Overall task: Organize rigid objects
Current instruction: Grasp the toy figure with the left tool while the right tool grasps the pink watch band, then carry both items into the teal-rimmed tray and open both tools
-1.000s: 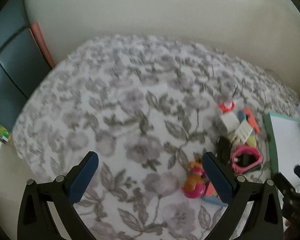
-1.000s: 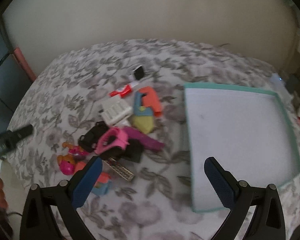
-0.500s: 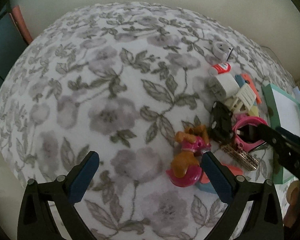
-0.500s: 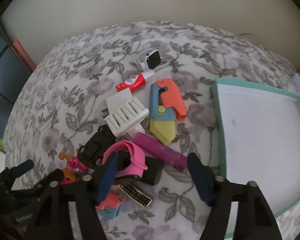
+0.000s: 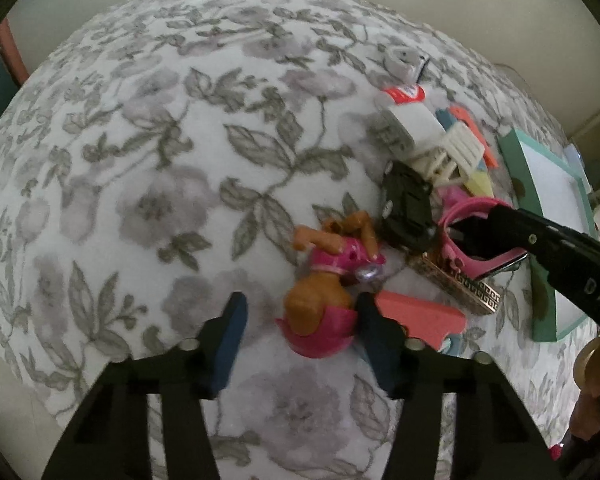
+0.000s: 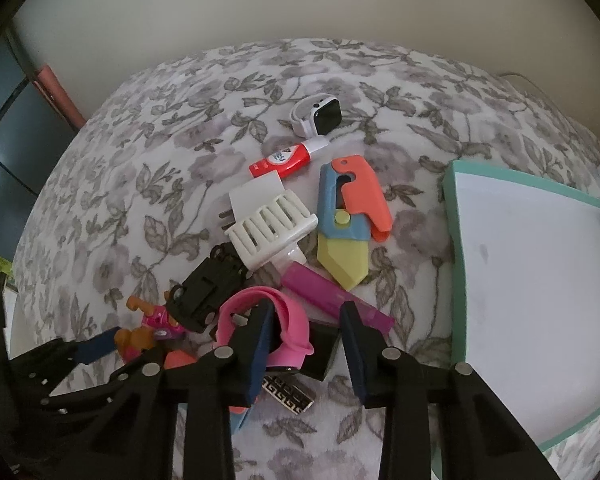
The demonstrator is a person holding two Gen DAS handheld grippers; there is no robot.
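Setting: a grey floral bedcover (image 5: 140,160) carried a heap of small toys, with a shallow teal-rimmed tray (image 6: 540,280) beside the heap.
Left claw (image 5: 300,336): its jaws had just been closing and stood partly open around a dog figure in pink (image 5: 320,308). One pad was against the figure's side – the other was clear of it.
Right claw (image 6: 306,340): its jaws had just been closing around the pink watch band (image 6: 288,320). One finger was inside the loop, but I could not tell whether the pads were pinching.
Left view only: the right claw's black finger (image 5: 500,220) reached into the band from the side.
Right view only: a white smartwatch (image 6: 318,116), a red glue tube (image 6: 284,158) and a blue, orange and yellow toy knife (image 6: 344,232) showed plainly – all apart from the tray.
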